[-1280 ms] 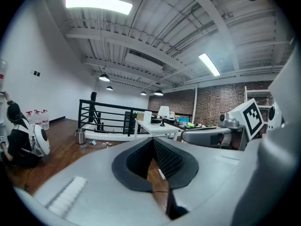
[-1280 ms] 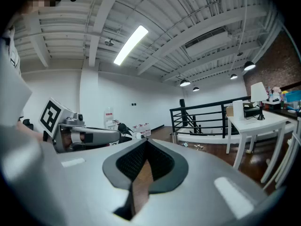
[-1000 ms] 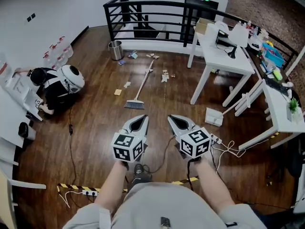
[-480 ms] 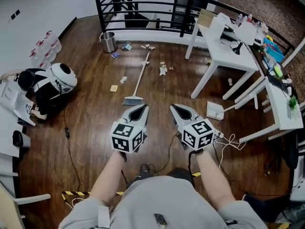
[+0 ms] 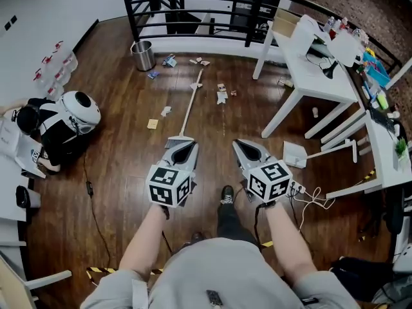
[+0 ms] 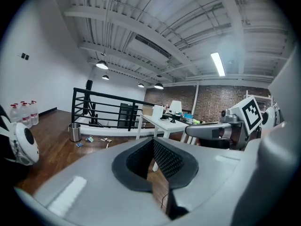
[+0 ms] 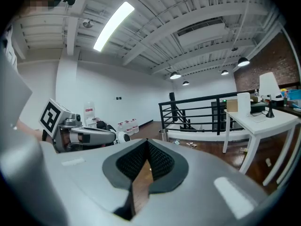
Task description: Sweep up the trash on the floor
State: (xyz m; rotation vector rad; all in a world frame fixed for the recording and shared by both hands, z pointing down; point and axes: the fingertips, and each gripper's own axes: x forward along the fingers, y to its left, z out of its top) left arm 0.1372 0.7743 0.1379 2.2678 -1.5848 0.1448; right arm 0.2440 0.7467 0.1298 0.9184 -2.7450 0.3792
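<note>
Head view looks steeply down on two bare forearms reaching forward from a grey shirt, roughly side by side and held out level in front of the body. Each hand is tucked under a marker cube and carries its tool pointing ahead and slightly down at the wooden floor (image 5: 122,172). The left tool (image 5: 185,149) and the right tool (image 5: 245,149) sit near each other with a gap between them, neither touching anything. One dark shoe (image 5: 226,194) is set forward below them.

Left gripper view shows that tool's black pads pressed together with nothing between them. Right gripper view shows the same: pads meeting at the tip, empty.

A broom (image 5: 190,103) lies flat on the floor straight ahead, its handle running away toward the railing (image 5: 193,8) and its brush end just beyond the left tool's tip, partly hidden by it. Bits of trash (image 5: 222,95) are scattered around the handle and farther up near a metal bin (image 5: 143,55). A white dustpan (image 5: 294,154) lies to the right of the right tool, beside the legs of a white desk (image 5: 309,76). At the left edge a person in dark clothes (image 5: 55,131) crouches low on the floor.
</note>
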